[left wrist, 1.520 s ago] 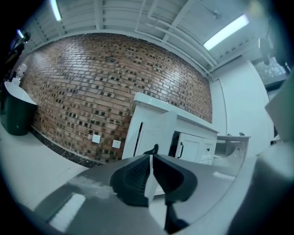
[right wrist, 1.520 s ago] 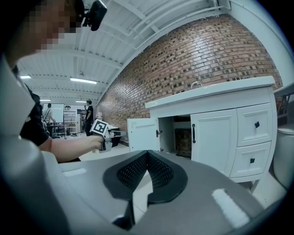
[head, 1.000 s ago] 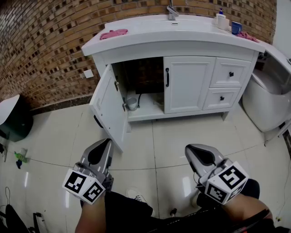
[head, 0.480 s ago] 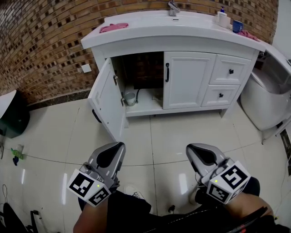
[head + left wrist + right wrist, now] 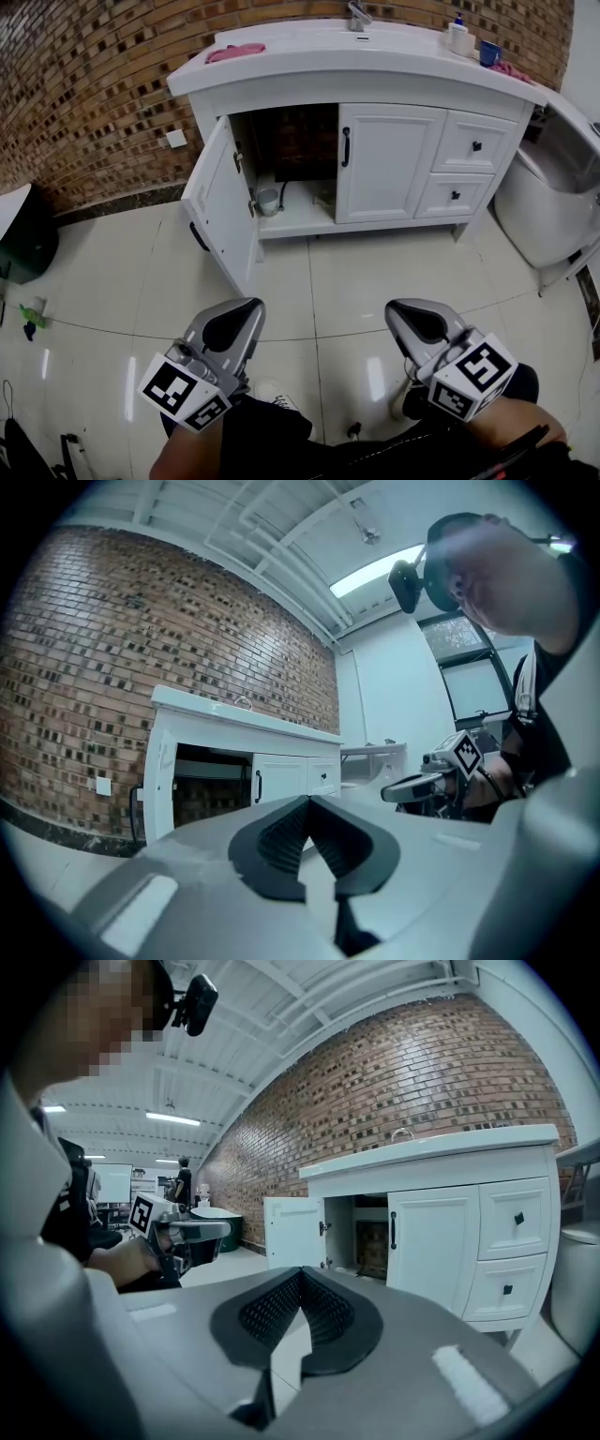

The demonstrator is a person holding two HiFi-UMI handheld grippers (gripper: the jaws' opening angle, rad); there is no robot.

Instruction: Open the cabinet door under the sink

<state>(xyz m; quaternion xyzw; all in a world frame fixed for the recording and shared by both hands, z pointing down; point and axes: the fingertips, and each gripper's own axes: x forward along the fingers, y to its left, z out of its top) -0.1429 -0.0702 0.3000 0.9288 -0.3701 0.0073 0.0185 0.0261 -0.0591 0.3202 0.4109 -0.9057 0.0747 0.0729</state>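
The white sink cabinet (image 5: 375, 159) stands against the brick wall. Its left door (image 5: 220, 202) is swung wide open, showing the dark inside (image 5: 295, 150) with a small metal cup (image 5: 268, 201). The right door (image 5: 384, 164) with its black handle (image 5: 345, 147) is closed. My left gripper (image 5: 239, 319) and right gripper (image 5: 412, 317) hover low over the floor tiles, well short of the cabinet, touching nothing. The left gripper (image 5: 307, 799) is shut and empty, with the open door (image 5: 157, 780) far ahead. The right gripper (image 5: 300, 1271) is also shut and empty, facing the open door (image 5: 292, 1232).
Two drawers (image 5: 473, 148) sit at the cabinet's right. A pink cloth (image 5: 234, 52), faucet (image 5: 356, 14) and bottles (image 5: 457, 39) are on the counter. A white fixture (image 5: 553, 197) stands at the right, a dark bin (image 5: 23, 239) at the left. The person's shoe (image 5: 277, 394) is below.
My left gripper has shifted a little to the right, toward the right one. The right gripper and the open door have stayed put.
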